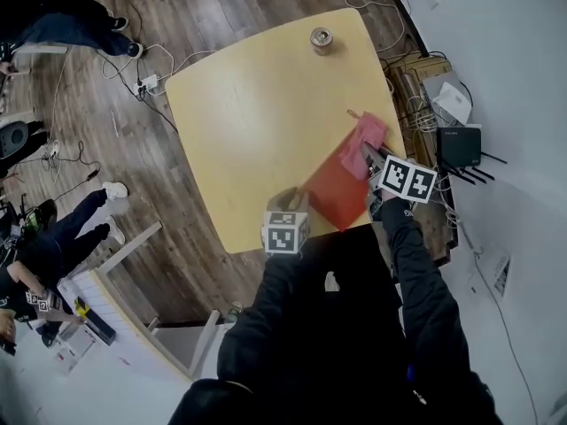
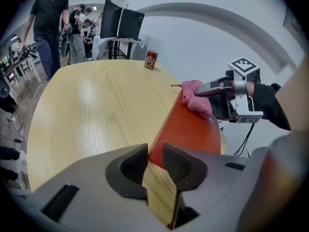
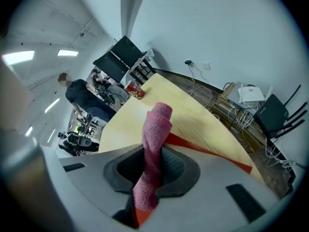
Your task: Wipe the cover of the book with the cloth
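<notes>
Your left gripper (image 2: 154, 161) sits low at the book's (image 1: 337, 193) near corner, its jaws pinched on that corner. Your right arm stretches along the book's right side, and your right gripper (image 3: 153, 170) is clamped on the cloth (image 3: 155, 129). Only the left gripper view shows the cloth bunched on the cover's far end. Only the head view shows the whole book.

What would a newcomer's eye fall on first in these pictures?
The red book at the near right edge of the pale wooden table, with the pink cloth held on its far end by the right tongs. The left tongs pinch the book's near corner; a lone can stands at the far edge.
</notes>
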